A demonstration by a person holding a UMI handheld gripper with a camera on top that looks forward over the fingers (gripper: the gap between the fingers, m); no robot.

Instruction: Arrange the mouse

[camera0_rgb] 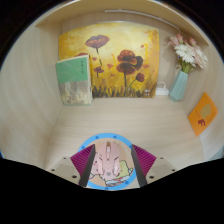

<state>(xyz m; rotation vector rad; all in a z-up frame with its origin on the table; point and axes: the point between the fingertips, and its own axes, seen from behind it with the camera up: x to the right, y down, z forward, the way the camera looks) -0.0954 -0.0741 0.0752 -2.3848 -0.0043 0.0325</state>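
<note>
From the camera riding on the gripper, the two fingers reach forward over a pale wooden desk. Between them sits a small mouse with a pinkish, patterned shell, lying on a round blue mat whose rim curves just ahead of the fingertips. The magenta pads on the inner faces of the fingers stand close against either side of the mouse, but I cannot tell whether they actually press on it or only flank it while it rests on the mat.

Beyond the fingers the desk runs back to a wall. A wide painting of dark red flowers on a yellow ground leans there, standing on the desk. Just in front of its left part a greenish book stands upright, cover facing forward. To the right of the painting a light blue vase holds pale pink flowers, and a small white thing, too small to make out, sits between the vase and the painting. An orange card is fixed on the side wall at the right, nearer than the vase.
</note>
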